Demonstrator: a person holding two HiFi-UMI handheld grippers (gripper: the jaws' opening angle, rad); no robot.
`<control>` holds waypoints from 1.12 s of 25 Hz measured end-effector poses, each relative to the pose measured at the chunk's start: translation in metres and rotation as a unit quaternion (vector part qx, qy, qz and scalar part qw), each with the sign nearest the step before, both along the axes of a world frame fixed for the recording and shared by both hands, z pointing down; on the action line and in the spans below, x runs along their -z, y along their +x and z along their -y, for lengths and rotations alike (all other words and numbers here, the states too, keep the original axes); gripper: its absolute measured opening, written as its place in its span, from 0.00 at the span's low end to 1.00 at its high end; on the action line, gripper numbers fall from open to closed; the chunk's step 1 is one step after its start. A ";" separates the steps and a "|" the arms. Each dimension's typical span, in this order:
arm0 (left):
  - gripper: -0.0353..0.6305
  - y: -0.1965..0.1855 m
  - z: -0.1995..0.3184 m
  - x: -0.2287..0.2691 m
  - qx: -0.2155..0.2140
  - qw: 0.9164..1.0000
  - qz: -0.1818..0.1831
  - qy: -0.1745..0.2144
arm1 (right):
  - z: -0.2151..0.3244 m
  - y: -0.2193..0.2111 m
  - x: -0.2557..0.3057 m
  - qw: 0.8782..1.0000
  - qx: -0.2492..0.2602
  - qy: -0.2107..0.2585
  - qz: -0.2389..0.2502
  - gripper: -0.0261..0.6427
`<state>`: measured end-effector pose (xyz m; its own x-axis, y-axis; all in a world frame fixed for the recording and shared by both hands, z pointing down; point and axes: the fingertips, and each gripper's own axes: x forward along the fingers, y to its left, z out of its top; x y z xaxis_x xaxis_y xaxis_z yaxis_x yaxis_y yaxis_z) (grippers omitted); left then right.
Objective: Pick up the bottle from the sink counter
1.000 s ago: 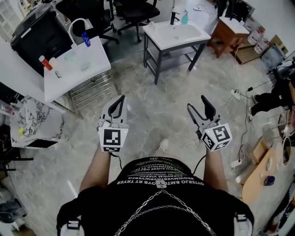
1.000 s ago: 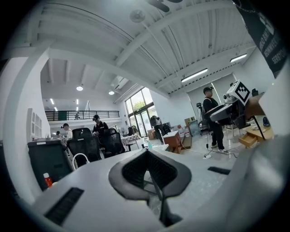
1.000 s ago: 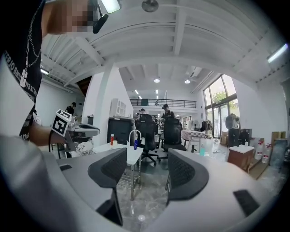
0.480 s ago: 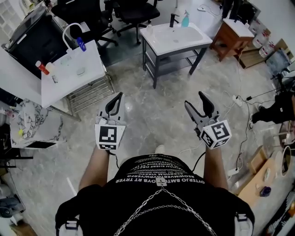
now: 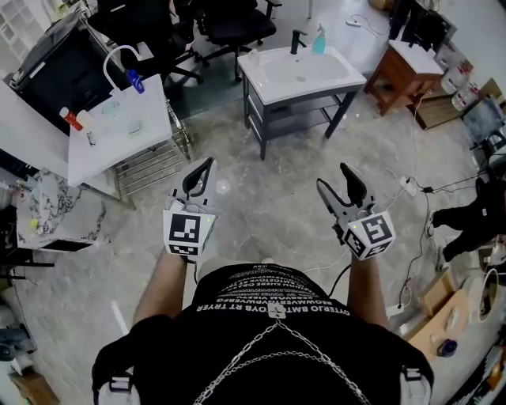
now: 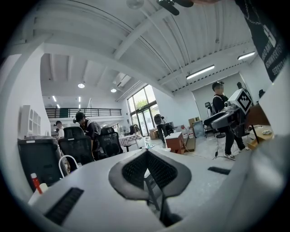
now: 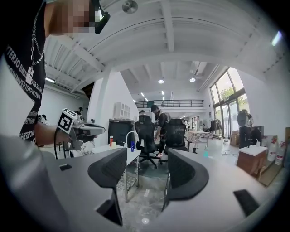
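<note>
A teal bottle (image 5: pixel 319 39) stands at the back of the white sink counter (image 5: pixel 278 79), beside a black faucet (image 5: pixel 295 41), far ahead across the floor. It also shows small and distant as the teal bottle (image 7: pixel 206 154) in the right gripper view. My left gripper (image 5: pixel 202 176) is held low in front of the person's body, its jaws shut with nothing between them. In its own view the left gripper (image 6: pixel 146 156) shows its pads meeting. My right gripper (image 5: pixel 334 180) is level with it, jaws open and empty. The right gripper (image 7: pixel 145 174) frames bare floor.
A white table (image 5: pixel 103 146) with a looped faucet, a red bottle (image 5: pixel 69 119) and a blue item (image 5: pixel 133 81) stands at the left, over a wire rack. Office chairs (image 5: pixel 229 20) sit behind the counter. At the right are a wooden cabinet (image 5: pixel 415 67) and floor cables (image 5: pixel 403 186).
The sink counter has drifted slightly nearer and lower in the head view. Both grippers keep the same pose in front of the body, left shut and right open.
</note>
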<state>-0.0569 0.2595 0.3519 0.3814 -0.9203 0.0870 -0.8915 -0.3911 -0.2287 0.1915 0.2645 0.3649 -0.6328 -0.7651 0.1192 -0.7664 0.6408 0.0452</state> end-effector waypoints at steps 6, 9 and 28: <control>0.06 0.006 0.007 -0.009 0.007 1.000 0.001 -0.010 | 0.010 0.014 -0.001 1.000 0.000 0.002 0.009 0.43; 0.06 0.009 0.009 -0.009 0.007 1.000 0.002 -0.011 | 0.016 0.018 -0.003 1.000 -0.003 0.001 0.010 0.43; 0.06 0.004 0.141 -0.023 -0.022 0.999 0.007 -0.024 | 0.132 -0.013 -0.009 1.000 0.002 -0.009 0.010 0.43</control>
<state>-0.0532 0.1184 0.3746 0.4189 -0.8978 0.1361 -0.8703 -0.4397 -0.2221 0.1789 0.1322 0.3741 -0.6386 -0.7601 0.1200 -0.7641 0.6448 0.0182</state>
